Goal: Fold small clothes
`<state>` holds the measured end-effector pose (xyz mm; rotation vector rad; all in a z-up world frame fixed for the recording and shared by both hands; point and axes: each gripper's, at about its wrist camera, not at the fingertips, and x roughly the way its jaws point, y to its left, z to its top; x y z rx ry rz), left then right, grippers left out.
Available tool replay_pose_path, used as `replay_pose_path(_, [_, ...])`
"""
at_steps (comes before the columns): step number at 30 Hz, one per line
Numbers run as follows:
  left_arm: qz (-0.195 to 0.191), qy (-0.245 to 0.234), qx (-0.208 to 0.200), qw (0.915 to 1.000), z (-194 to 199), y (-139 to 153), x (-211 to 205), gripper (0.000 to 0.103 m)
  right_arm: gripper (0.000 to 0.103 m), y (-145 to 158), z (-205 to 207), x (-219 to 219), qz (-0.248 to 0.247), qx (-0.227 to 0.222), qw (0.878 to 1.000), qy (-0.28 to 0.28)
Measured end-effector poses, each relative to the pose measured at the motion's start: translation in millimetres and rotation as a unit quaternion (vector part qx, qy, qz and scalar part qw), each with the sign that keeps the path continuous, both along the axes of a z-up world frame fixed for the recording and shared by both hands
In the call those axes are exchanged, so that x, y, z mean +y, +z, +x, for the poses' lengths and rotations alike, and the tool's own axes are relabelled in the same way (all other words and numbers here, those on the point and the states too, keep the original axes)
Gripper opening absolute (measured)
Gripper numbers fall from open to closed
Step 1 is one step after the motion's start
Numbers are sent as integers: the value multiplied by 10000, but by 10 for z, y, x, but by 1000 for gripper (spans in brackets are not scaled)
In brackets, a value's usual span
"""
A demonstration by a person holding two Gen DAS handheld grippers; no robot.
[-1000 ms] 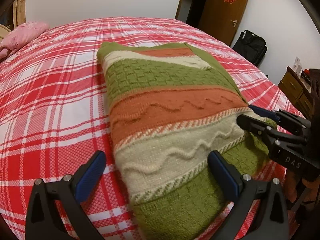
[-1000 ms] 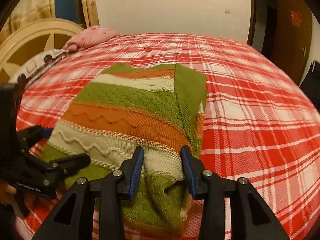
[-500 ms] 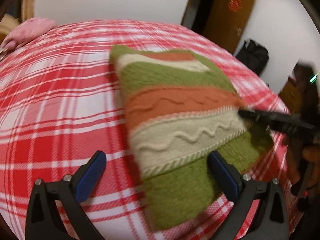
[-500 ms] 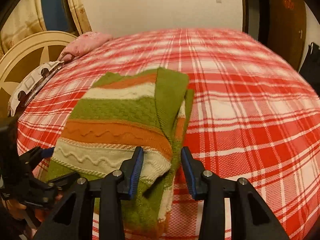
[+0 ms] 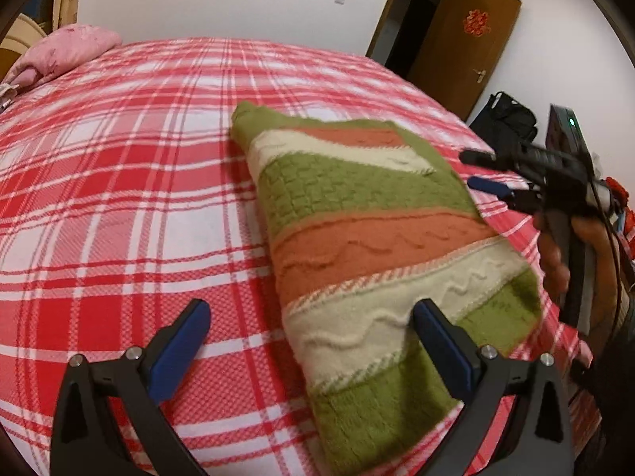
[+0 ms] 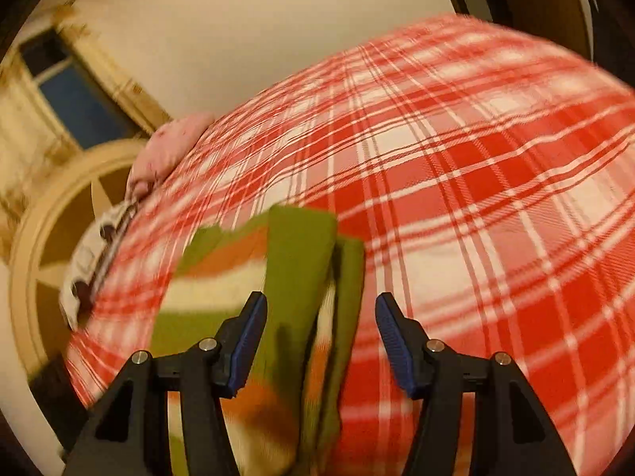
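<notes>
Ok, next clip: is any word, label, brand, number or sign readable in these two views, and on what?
Red paper ornament on the brown door: looks like a Chinese paper-cut character, too blurred to read.
Right gripper body: no lettering legible.
Striped knit sweater, plaid bedsheet, left gripper: no text.
Right wrist view: motion-blurred, nothing readable.

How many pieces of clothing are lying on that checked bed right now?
1: a striped knitted sweater, folded, lying on the red plaid bedspread toward its right side, between the two open grippers. A pink pillow sits at the far left corner; nothing else clothing-like shows, though bed edges are cut off.
</notes>
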<state>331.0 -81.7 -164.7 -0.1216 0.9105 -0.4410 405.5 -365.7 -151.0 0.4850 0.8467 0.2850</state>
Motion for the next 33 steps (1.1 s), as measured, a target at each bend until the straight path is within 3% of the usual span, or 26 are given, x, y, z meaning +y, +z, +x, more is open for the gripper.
replay_pose_path(3, [-142, -63, 203, 9997, 39, -82, -13, 103, 58, -169, 280, 64, 109, 214, 9996, 146])
replay_pose_path(8, [-8, -173, 190, 9997, 53, -98, -95, 103, 58, -411, 480, 38, 225, 259, 9994, -8])
replay_pose_path(12, [168, -293, 171, 9993, 67, -112, -188, 103, 57, -428, 509, 46, 357, 175, 9992, 97])
replay_pose_path(21, [355, -452, 174, 9982, 58, -106, -283, 102, 26, -512, 684, 59, 824, 333, 9956, 306])
replay_pose_path(23, [312, -628, 113, 9975, 9, -74, -314, 83, 19, -470, 643, 119, 675, 218, 9968, 377])
replay_pose_path(27, [300, -677, 69, 9972, 9, -56, -337, 72, 15, -359, 561, 221, 371, 5, 9982, 466])
replay_pose_path(33, [462, -699, -134, 9964, -65, 51, -332, 45, 15, -203, 458, 270, 315, -223, 9982, 450])
